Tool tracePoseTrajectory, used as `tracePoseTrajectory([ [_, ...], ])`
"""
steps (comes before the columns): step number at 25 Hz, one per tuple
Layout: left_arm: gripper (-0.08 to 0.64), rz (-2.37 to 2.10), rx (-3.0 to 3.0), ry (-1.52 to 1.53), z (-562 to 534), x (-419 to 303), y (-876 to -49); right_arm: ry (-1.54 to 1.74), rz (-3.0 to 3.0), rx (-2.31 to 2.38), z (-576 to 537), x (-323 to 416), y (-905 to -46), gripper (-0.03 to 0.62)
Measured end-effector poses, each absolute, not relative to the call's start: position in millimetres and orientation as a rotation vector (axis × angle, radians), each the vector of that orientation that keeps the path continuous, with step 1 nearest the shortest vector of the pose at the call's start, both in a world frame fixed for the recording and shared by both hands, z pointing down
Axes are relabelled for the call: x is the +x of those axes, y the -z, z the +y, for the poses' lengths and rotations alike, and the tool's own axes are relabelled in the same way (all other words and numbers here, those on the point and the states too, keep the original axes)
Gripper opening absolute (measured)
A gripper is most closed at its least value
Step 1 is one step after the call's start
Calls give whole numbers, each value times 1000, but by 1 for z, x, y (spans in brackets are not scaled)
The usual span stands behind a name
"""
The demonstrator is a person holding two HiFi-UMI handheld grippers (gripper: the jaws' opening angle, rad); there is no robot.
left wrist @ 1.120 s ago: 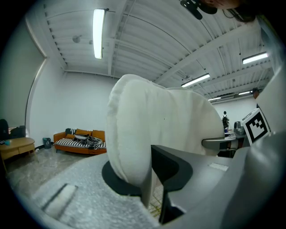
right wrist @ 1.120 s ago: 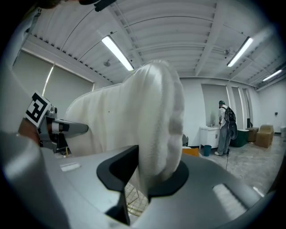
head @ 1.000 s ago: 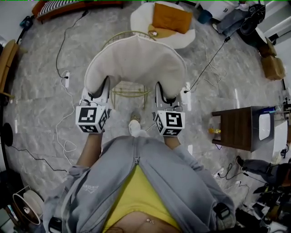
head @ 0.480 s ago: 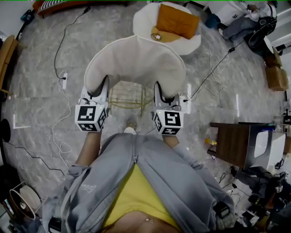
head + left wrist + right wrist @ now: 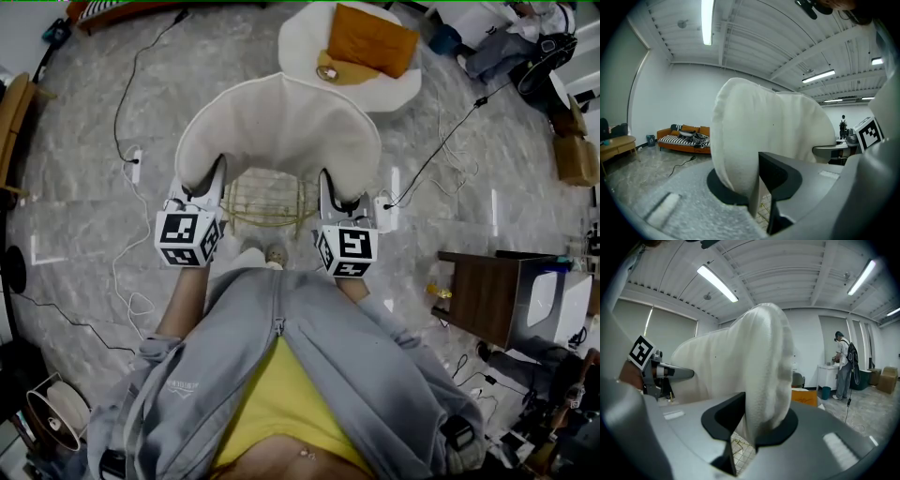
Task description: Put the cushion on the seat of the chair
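A cream, half-round cushion (image 5: 279, 127) hangs in the air in front of me, held at its two near corners. My left gripper (image 5: 208, 181) is shut on its left corner; the cushion (image 5: 754, 140) fills that gripper's view between the jaws. My right gripper (image 5: 336, 192) is shut on the right corner, where the cushion (image 5: 761, 376) bulges past the jaws. Below the cushion stands the gold wire chair (image 5: 267, 199); only part of its wire seat shows between the grippers, the rest is hidden by the cushion.
A round white seat (image 5: 314, 42) with an orange pillow (image 5: 372, 41) stands beyond the chair. Cables and a power strip (image 5: 137, 165) lie on the marble floor at left. A dark wooden table (image 5: 487, 286) is at right. A person (image 5: 843, 364) stands at the far right.
The cushion and both grippers have moved forward over the wire chair, which now lies nearer under them. The grip on both corners has not changed.
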State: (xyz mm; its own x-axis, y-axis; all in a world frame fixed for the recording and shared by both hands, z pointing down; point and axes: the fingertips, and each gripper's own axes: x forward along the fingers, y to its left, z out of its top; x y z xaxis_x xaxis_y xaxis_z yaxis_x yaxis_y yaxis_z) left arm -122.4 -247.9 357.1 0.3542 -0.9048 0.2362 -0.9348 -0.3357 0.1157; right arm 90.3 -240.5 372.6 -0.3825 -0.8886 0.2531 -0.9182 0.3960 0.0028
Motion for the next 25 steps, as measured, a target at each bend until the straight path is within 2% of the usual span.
tracePoseTrajectory([
  [10,72,-1493,2411,-272,-283,-121,-377,-290,-2335,1650,-257,92,-390,72],
  [25,74,-1317,2303,-461,-317,-109,-505,-478,-2217,1539,-283,103,-515,74],
])
